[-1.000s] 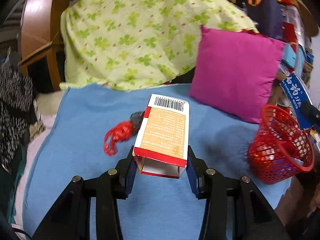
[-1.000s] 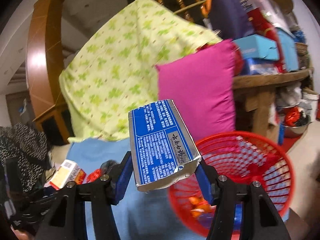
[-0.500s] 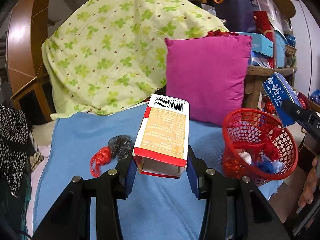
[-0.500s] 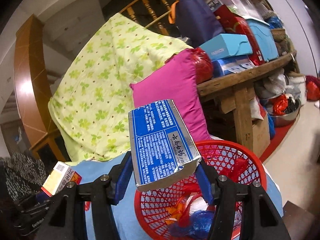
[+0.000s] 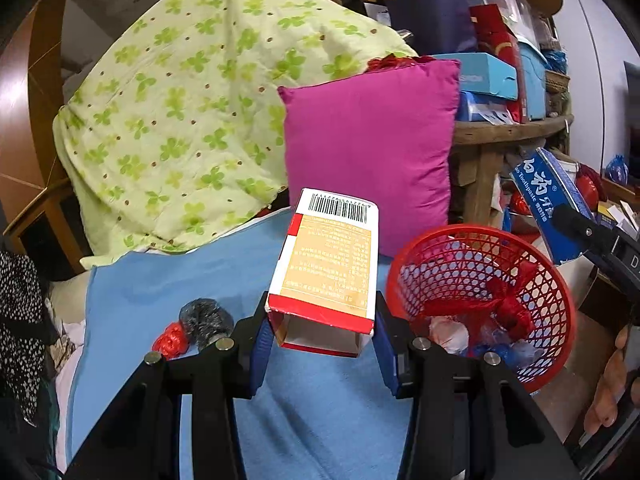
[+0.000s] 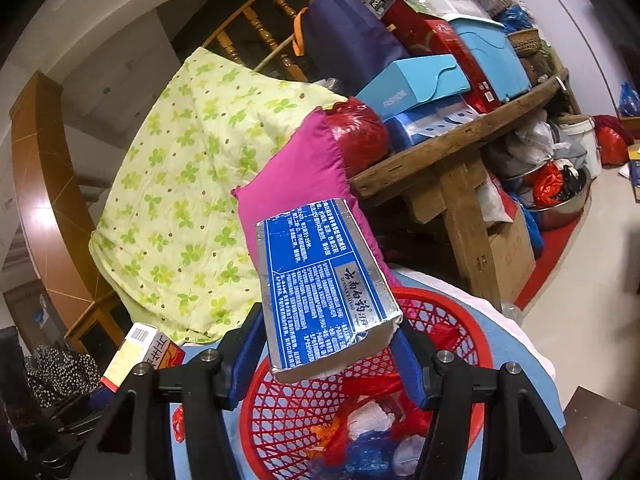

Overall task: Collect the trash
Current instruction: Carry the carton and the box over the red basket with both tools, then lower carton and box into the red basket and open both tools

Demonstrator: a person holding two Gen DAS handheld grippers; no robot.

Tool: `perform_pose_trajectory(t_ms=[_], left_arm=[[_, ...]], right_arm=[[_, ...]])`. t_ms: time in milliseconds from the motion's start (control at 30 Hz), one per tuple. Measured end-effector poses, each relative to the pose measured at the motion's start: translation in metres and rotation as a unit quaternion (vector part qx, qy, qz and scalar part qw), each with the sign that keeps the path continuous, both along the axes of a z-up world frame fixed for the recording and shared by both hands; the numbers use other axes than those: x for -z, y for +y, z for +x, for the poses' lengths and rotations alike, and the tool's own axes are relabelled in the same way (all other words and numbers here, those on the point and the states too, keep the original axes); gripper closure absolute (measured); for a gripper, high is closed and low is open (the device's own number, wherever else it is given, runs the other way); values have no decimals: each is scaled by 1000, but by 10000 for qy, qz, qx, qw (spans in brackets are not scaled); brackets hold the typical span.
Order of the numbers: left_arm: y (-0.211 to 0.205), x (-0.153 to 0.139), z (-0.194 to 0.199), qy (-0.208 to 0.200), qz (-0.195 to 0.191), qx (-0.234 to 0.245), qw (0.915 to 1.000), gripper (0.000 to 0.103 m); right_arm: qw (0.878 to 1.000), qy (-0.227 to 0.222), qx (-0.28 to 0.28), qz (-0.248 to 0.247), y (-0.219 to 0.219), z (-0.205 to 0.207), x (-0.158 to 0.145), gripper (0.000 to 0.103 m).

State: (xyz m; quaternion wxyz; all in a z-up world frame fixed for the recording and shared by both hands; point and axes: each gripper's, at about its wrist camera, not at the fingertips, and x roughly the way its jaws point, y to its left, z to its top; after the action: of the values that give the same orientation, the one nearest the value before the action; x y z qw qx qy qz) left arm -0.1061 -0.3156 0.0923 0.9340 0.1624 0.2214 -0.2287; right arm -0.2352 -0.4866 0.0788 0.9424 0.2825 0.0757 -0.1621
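My left gripper (image 5: 320, 332) is shut on an empty orange and red carton (image 5: 328, 268) with a barcode, held above the blue blanket just left of the red mesh basket (image 5: 556, 292). The basket holds red, white and blue wrappers. My right gripper (image 6: 328, 344) is shut on a blue and silver toothpaste box (image 6: 320, 280), held over the basket's (image 6: 256, 408) near rim. The toothpaste box also shows at the right of the left wrist view (image 5: 548, 200). The carton shows at the lower left of the right wrist view (image 6: 140, 352).
A red bag scrap (image 5: 170, 338) and a dark crumpled wad (image 5: 206, 320) lie on the blue blanket (image 5: 160, 280). A magenta pillow (image 5: 368, 140) and green clover quilt (image 5: 180, 100) stand behind. A cluttered wooden table (image 6: 452, 140) is at the right.
Both grippers have risen and tilted up with their boxes. The left one has moved right, closer to the basket. The right one now hangs over the basket's near rim.
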Motion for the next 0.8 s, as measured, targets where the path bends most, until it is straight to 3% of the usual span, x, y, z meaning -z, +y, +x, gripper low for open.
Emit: perform_pose_trajectory(t_ms=[333,800], left_arm=[[-33,-3,-4,41,44,239,9997,56],[-57,6,3,543,-192,596,9966,55]], right_arm=[[9999,30,84,99,-17,-9,7,40],[9983,114,230,516,-49,-22,24,40]])
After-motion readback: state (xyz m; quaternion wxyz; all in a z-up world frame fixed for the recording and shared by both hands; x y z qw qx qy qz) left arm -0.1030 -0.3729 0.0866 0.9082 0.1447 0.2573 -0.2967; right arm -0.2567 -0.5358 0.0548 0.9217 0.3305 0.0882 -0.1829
